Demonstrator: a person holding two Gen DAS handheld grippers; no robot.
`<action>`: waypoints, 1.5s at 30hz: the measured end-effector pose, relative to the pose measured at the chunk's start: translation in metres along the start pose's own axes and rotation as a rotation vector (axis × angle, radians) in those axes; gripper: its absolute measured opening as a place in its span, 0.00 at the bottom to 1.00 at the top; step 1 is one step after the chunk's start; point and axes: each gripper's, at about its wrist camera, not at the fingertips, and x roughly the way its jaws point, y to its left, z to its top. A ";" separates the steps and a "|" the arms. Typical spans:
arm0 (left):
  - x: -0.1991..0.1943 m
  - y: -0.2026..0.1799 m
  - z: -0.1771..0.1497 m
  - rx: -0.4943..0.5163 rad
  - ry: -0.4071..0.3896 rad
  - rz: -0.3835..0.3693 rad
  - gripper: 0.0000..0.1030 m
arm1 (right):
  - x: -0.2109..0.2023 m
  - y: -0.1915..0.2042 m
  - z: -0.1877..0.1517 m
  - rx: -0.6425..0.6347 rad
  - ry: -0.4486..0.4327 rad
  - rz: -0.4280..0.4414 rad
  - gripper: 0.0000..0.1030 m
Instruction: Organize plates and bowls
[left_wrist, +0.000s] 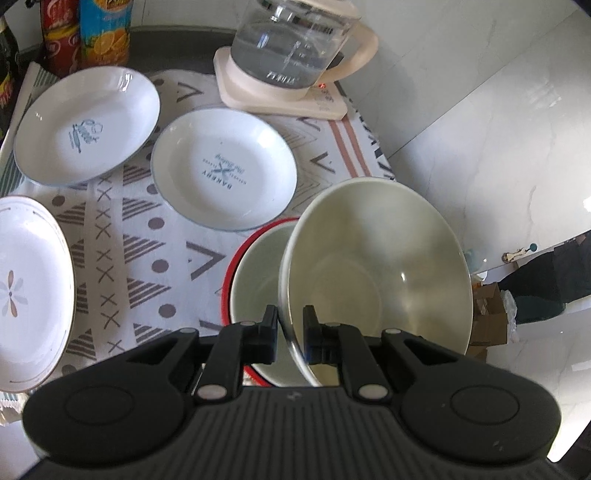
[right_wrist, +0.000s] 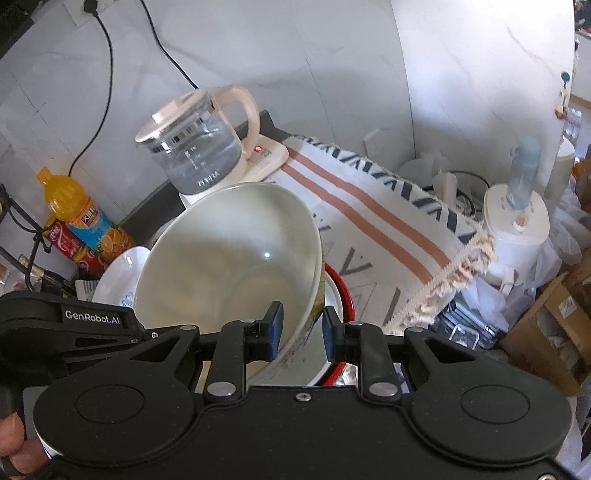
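Two grippers on one cream bowl (left_wrist: 376, 273), tilted steeply above a red-rimmed bowl (left_wrist: 255, 280) at the near right edge of the table (left_wrist: 155, 254). Left gripper (left_wrist: 290, 334) reaching forward and angled down, pinching the cream bowl's near rim, one finger inside the wall and one outside. Right gripper (right_wrist: 301, 328) likewise angled down, straddling the same bowl's wall with a blue-padded finger (right_wrist: 275, 325) inside and the other outside; contact on the outer side hard to judge, so cannot tell whether clamped or slightly spread. Bare fingertips (right_wrist: 16, 446) of the holding hand visible at the lower left of the right wrist view. Three white plates on the patterned cloth: one with bakery lettering (left_wrist: 223, 171) just beyond the bowls, another (left_wrist: 86, 125) farther left, a flower-printed one (left_wrist: 31, 291) at the left edge. Glass kettle (left_wrist: 291, 44) on its base at the back, drink bottles (left_wrist: 105, 31) in the far left corner.
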 end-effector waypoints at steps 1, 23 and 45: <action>0.002 0.001 -0.001 -0.002 0.006 0.000 0.10 | 0.002 -0.001 -0.001 0.007 0.007 -0.002 0.22; 0.035 0.013 0.003 -0.025 0.106 0.007 0.23 | 0.040 -0.014 -0.004 0.076 0.077 -0.032 0.17; 0.008 0.034 0.000 -0.056 0.052 0.006 0.44 | 0.025 -0.005 -0.006 0.029 0.030 -0.093 0.08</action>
